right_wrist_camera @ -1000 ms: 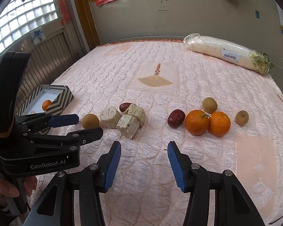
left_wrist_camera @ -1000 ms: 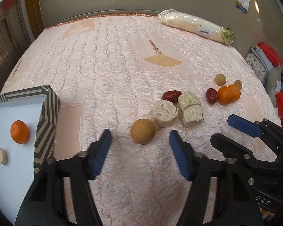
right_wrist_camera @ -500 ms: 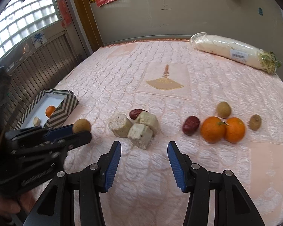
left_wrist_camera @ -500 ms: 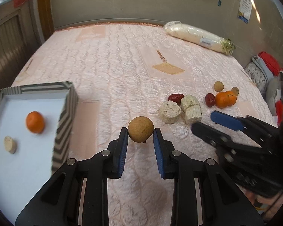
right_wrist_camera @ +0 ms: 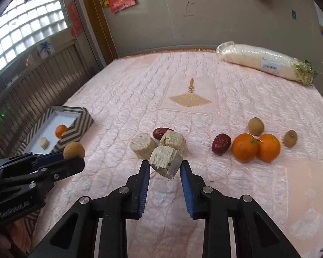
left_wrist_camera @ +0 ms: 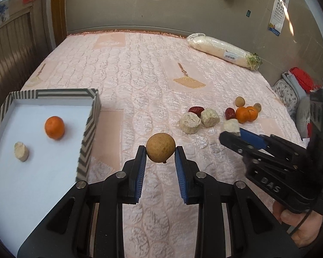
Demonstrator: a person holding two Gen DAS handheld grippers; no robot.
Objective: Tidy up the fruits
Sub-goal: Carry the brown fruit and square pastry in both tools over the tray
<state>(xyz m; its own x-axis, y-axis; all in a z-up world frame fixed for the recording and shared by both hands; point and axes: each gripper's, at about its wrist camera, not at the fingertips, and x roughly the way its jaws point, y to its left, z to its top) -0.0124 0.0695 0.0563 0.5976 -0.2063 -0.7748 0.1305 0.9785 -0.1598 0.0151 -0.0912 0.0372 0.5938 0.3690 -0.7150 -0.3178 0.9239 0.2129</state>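
Note:
My left gripper (left_wrist_camera: 160, 149) is shut on a round brown fruit (left_wrist_camera: 160, 143) and holds it above the pink quilt, just right of the striped box (left_wrist_camera: 90, 124). An orange (left_wrist_camera: 54, 127) and a pale chunk (left_wrist_camera: 21, 151) lie inside the box. My right gripper (right_wrist_camera: 164, 164) has its jaws closing on a pale fibrous chunk (right_wrist_camera: 165, 160), with both pads against it. Behind it on the quilt lie two more pale chunks (right_wrist_camera: 143, 146), two red dates (right_wrist_camera: 221, 144), two oranges (right_wrist_camera: 245, 147) and two small brown fruits (right_wrist_camera: 255, 126).
A long wrapped white radish (right_wrist_camera: 264, 64) lies at the far right of the bed (right_wrist_camera: 191, 79). Slatted panelling runs along the left side of the bed. Clothes and bags (left_wrist_camera: 299, 83) are piled past the right edge. A hand (left_wrist_camera: 299, 225) holds the right gripper.
The left gripper shut on the brown fruit, lifted it and carried it toward the box. The right gripper moved in and shut on one pale chunk from the cluster.

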